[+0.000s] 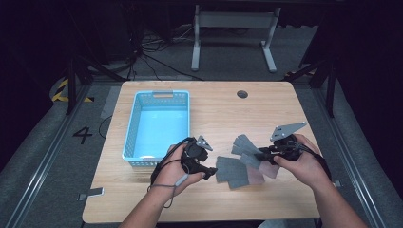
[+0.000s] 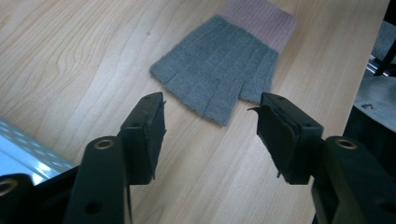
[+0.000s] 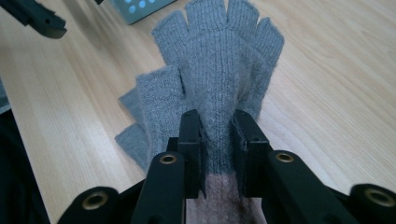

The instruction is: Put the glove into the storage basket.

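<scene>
Light wood table [image 1: 209,109] is sitting on grey carpet in a dark room; a white-legged desk frame [image 1: 233,33] and loose cables are lying beyond the far edge (a "4" is marked on the floor at the left). A blue basket [image 1: 134,118] is resting on the table just past the left gripper [image 1: 209,175].

Left hand [image 1: 175,172] is coming in from the near edge, palm wrapped round the gripper body, jaws pointing across toward the other hand. Its jaws are standing apart with nothing between them. One grey glove [image 2: 219,74] with a pink cuff is lying flat on the wood just ahead of those tips, not touching them.

Right hand [image 1: 304,164] is reaching in from the near right, gripper [image 3: 218,135] held level and aimed toward the left one. Its jaws are clamping a second grey glove [image 3: 219,60] near where the grey knit meets the pink cuff; the cut-off fingers are fanning out ahead of the tips. More grey knit is showing under and beside it, resting on the table.
</scene>
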